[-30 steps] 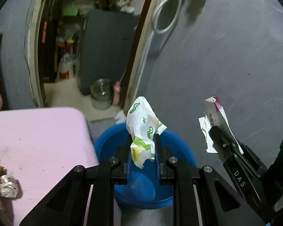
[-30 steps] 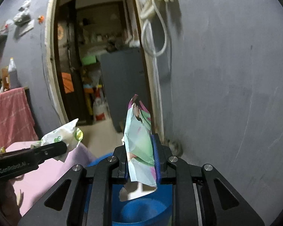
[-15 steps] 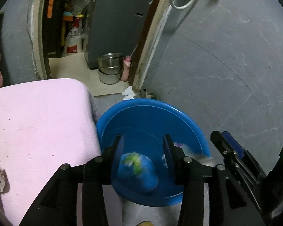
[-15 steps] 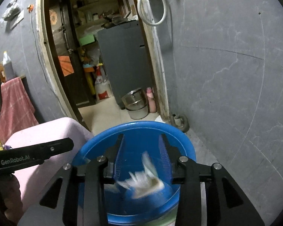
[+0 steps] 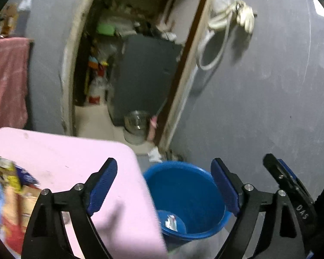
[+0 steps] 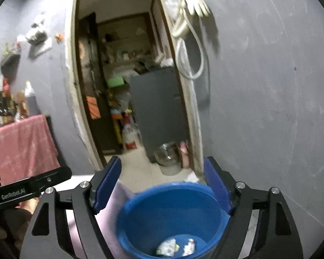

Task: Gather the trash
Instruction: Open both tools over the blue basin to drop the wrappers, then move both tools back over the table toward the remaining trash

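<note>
Blue plastic bucket holds two crumpled wrappers; both grippers' jaws have just been opening and stand released, empty. Remaining colourful trash pile lies at nine o'clock of the left gripper, on the pink surface; the right gripper is farther.

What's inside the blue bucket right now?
Two crumpled wrappers lie on the bottom of the blue bucket. Its near wall hides the rest of the bottom.
</note>
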A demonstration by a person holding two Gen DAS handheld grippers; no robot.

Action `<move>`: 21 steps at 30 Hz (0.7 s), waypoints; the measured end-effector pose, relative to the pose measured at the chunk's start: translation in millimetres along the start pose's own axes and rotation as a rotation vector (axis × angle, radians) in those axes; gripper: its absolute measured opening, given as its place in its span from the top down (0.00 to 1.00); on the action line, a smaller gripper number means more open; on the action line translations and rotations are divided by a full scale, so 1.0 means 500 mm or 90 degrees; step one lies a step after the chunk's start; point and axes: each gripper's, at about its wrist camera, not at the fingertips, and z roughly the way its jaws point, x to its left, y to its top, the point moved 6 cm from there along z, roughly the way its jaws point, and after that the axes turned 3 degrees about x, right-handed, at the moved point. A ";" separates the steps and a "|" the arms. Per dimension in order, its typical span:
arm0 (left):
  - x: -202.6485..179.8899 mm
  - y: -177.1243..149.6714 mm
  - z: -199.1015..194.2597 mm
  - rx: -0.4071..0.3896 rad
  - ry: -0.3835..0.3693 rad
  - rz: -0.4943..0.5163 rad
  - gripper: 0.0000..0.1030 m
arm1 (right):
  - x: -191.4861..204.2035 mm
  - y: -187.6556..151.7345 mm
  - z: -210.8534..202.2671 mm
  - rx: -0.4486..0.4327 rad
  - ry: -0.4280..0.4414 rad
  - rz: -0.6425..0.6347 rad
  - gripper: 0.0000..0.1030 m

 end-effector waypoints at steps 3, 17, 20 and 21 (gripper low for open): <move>0.034 0.014 -0.061 -0.045 0.032 -0.006 0.04 | 0.034 0.014 -0.030 -0.018 0.024 -0.007 0.16; 0.140 -0.014 -0.318 -0.156 0.106 0.003 0.03 | 0.225 0.038 -0.168 -0.125 0.104 -0.053 0.00; 0.164 -0.025 -0.359 -0.170 0.125 0.011 0.03 | 0.267 0.026 -0.185 -0.142 0.111 -0.070 0.00; 0.171 -0.028 -0.366 -0.170 0.130 0.010 0.03 | 0.280 0.019 -0.187 -0.143 0.116 -0.074 0.00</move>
